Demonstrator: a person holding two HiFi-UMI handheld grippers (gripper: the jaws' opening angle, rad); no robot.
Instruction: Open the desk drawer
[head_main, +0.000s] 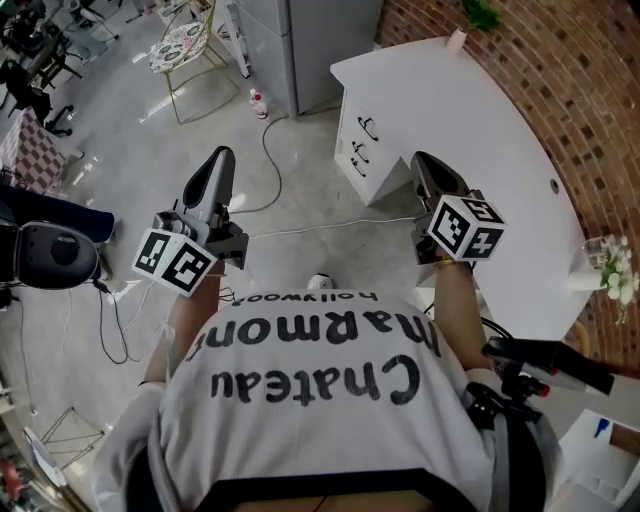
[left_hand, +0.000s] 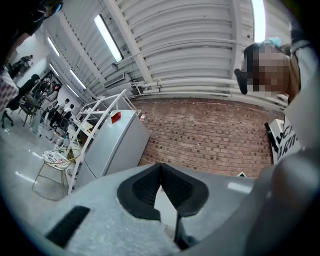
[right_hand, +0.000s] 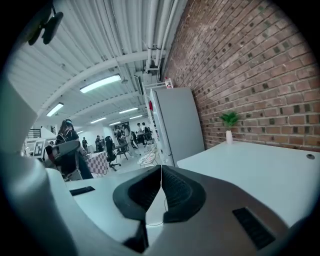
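Observation:
The white curved desk (head_main: 480, 150) stands ahead on the right, against a brick wall. Its drawer stack (head_main: 358, 150) faces left, shut, with three dark handles one above another. My right gripper (head_main: 425, 162) hovers just right of the drawers, over the desk's near edge, apart from the handles. Over the bare floor, well left of the desk, I hold my left gripper (head_main: 222, 158). In the left gripper view my left gripper (left_hand: 160, 169) is shut on nothing. The right gripper view shows my right gripper (right_hand: 161, 171) shut and empty, with the desk top (right_hand: 260, 175) beyond it.
A grey cabinet (head_main: 300, 40) stands behind the desk's far end. A white cable (head_main: 300, 228) runs across the floor between the grippers. A wire chair (head_main: 190, 50) and a small bottle (head_main: 258, 102) sit farther back, a black office chair (head_main: 50, 250) at the left. Flowers (head_main: 612, 262) stand on the desk.

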